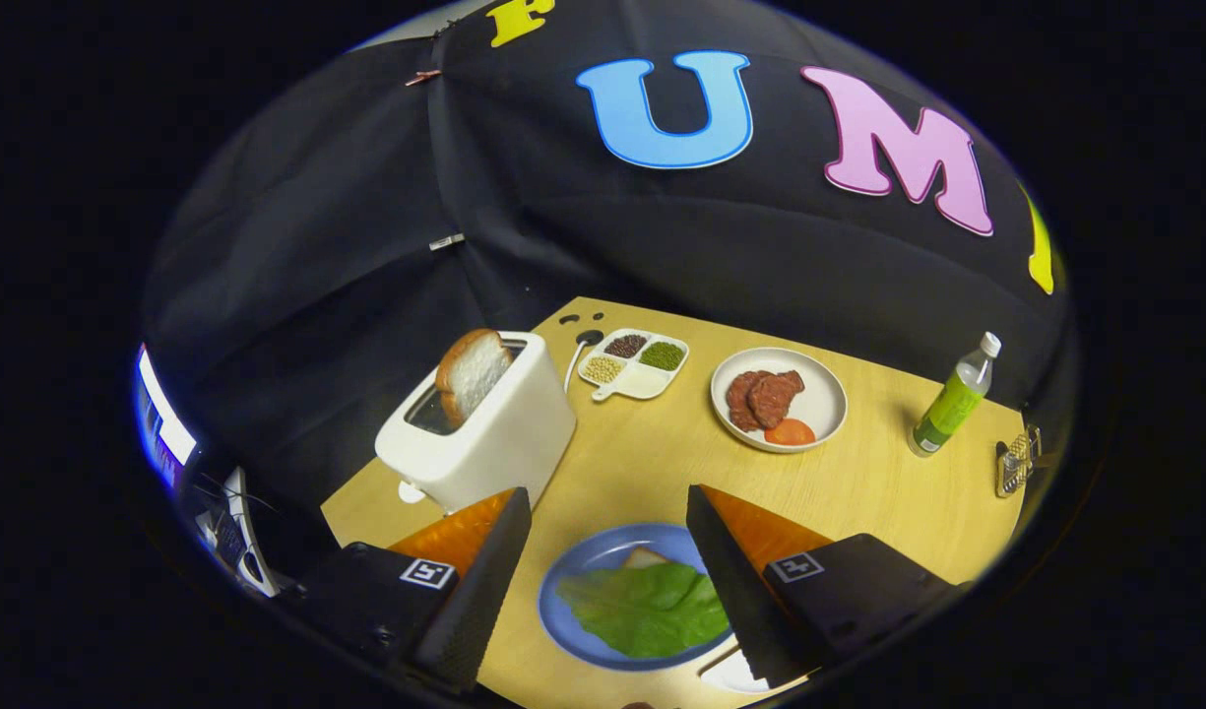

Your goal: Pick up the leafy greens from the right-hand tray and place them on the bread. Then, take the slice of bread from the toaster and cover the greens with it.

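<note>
Green leaf (pixel 647 609) on bread (pixel 645 558) | gripper (pixel 609 507) fingers apart, empty

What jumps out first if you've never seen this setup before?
Probably the green leaf lying over bread on the blue plate, right between the open gripper fingers. Beyond the left finger, a white toaster holds a bread slice sticking up. Farther back sits a white plate of meat patties.

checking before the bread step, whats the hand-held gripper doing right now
hand-held gripper: open, holding nothing, fingers spread either side of the leafy greens on the blue plate.
</note>
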### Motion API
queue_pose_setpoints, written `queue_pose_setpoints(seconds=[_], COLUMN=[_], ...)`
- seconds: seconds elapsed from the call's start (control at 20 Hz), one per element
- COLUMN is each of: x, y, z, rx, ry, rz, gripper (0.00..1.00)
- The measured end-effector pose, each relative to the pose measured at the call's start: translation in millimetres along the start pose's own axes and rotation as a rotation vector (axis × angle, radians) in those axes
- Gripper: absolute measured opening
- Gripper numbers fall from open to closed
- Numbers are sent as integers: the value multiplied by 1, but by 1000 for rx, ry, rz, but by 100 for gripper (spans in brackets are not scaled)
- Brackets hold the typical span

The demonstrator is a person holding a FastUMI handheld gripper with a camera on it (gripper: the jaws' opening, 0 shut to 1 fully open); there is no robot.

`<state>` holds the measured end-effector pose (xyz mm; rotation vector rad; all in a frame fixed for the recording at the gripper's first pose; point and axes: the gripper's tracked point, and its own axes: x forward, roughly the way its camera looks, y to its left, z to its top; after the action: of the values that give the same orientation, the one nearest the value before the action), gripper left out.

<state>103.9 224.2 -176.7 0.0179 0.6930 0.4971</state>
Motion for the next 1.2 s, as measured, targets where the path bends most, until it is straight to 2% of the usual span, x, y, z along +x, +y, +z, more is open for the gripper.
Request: queue_pose_setpoints(seconds=[0.4, 0.75, 1.2], x=[40, 90, 143], y=[63, 113, 120], z=[61, 82, 62], rx=[-98, -88, -122], ry=[-51, -42, 34], rz=[64, 106, 9], gripper=[99, 99, 99])
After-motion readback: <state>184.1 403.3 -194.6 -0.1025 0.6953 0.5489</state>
